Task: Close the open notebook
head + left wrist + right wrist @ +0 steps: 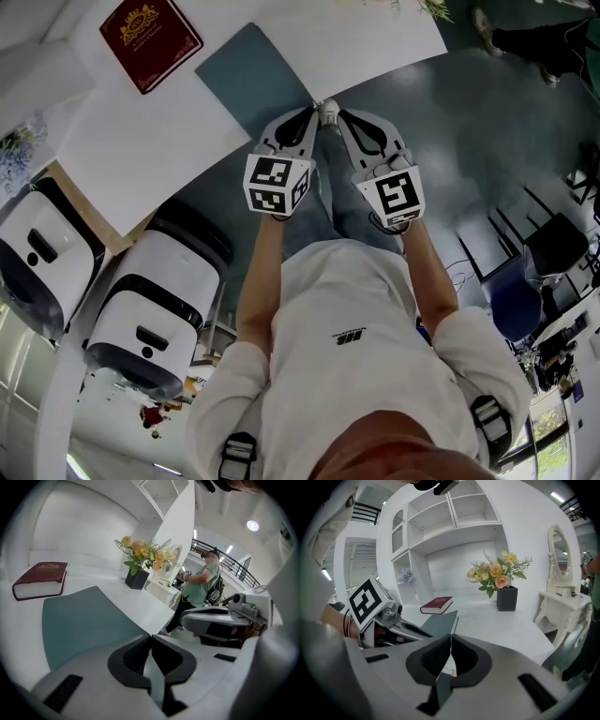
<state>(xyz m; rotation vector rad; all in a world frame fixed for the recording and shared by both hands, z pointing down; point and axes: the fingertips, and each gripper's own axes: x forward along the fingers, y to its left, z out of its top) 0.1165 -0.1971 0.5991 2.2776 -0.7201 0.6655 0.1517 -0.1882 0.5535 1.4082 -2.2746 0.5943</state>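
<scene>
Seemingly done: we see left claw [151, 641] and right claw [451, 641] both pressed shut, empty, side by side at desk [141, 150] corner; teal notebook [253, 80] just beyond lies flat, cover down, closed by our reading; nothing left to fold

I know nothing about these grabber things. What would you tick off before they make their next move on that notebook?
1. Notebook state: flat, teal cover up, no pages showing, so it looks closed already. Ok.
2. Left gripper: jaws together, nothing between them. Ok.
3. Right gripper: jaws together, nothing between them. Ok.
4. Both grippers off the notebook, at the table edge. Ok.
5. Red book lies apart from the notebook. Ok.
6. Cover pressed fully down: cannot tell.
</scene>
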